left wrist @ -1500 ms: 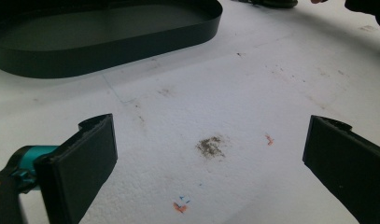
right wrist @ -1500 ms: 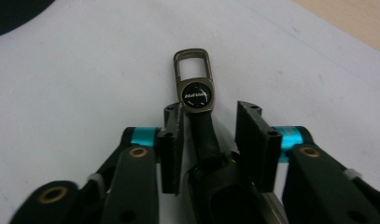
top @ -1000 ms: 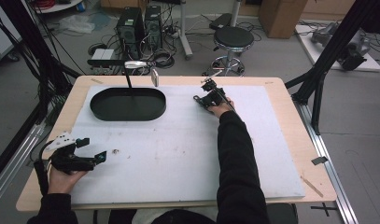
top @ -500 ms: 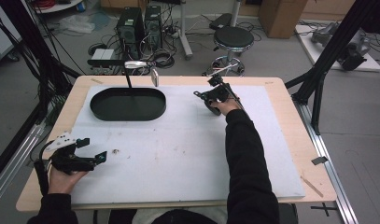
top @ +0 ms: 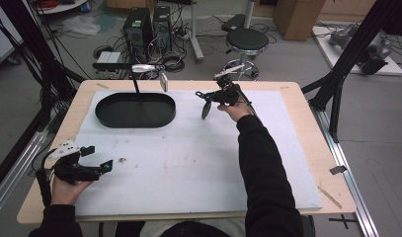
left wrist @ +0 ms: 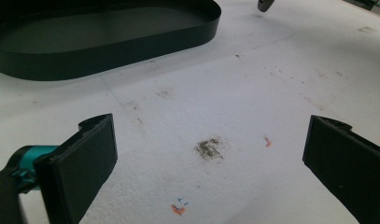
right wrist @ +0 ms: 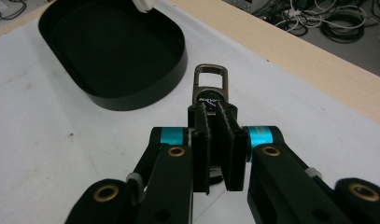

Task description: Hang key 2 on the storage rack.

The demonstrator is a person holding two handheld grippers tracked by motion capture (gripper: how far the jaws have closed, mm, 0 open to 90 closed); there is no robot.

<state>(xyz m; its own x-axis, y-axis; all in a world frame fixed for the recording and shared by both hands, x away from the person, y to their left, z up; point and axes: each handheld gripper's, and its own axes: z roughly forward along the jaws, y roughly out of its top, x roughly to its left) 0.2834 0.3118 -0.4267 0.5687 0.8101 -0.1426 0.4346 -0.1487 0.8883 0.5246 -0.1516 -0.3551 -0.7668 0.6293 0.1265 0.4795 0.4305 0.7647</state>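
My right gripper (top: 206, 96) is held above the far middle of the white mat, shut on a small dark key fob (top: 207, 110) that hangs below it. In the right gripper view the fob's metal clasp (right wrist: 211, 83) sticks out past the closed pads (right wrist: 200, 140). A black oval tray (top: 103, 117) lies to the fob's left, its wall (right wrist: 131, 99) close ahead of the clasp. My left gripper (top: 100, 158) rests at the front left corner, open, with bare mat between its pads (left wrist: 92, 149). The fob's tip (left wrist: 264, 4) shows far off.
A thin stand with a white head (top: 148, 68) rises at the tray's far edge. The white mat (top: 188, 163) covers a wooden table (top: 297, 113). Small stains (left wrist: 208, 148) mark the mat. Floor clutter, computers and a stool (top: 245, 42) lie beyond the table.
My right gripper has shifted a little toward the far edge and lifted, and the fob now hangs off the mat. The left gripper has stayed put.
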